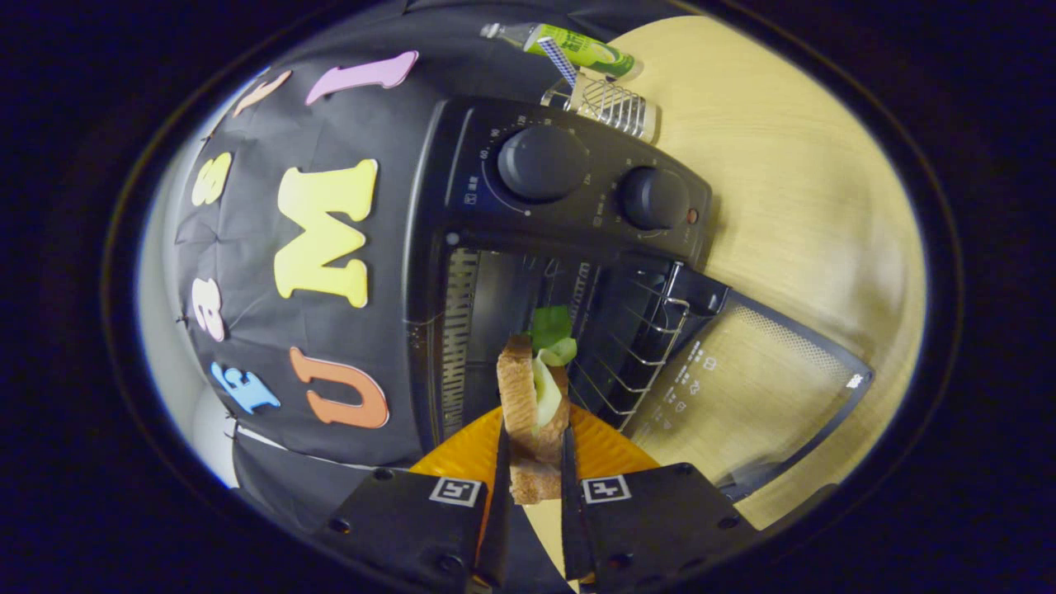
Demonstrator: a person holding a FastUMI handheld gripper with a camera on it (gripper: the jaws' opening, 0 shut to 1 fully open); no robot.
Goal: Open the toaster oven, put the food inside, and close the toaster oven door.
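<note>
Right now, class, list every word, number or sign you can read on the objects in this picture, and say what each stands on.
Nothing can be quoted with confidence.
Numbers round the dials of the toaster oven: too small and blurred to read.
White signs on the glass of the oven door: unreadable.
Label on the green bottle: blurred.
Squares on the gripper, shut on the sandwich: coded patterns, no words.

The toaster oven [569, 198] dial numbers are too small to read.
</note>
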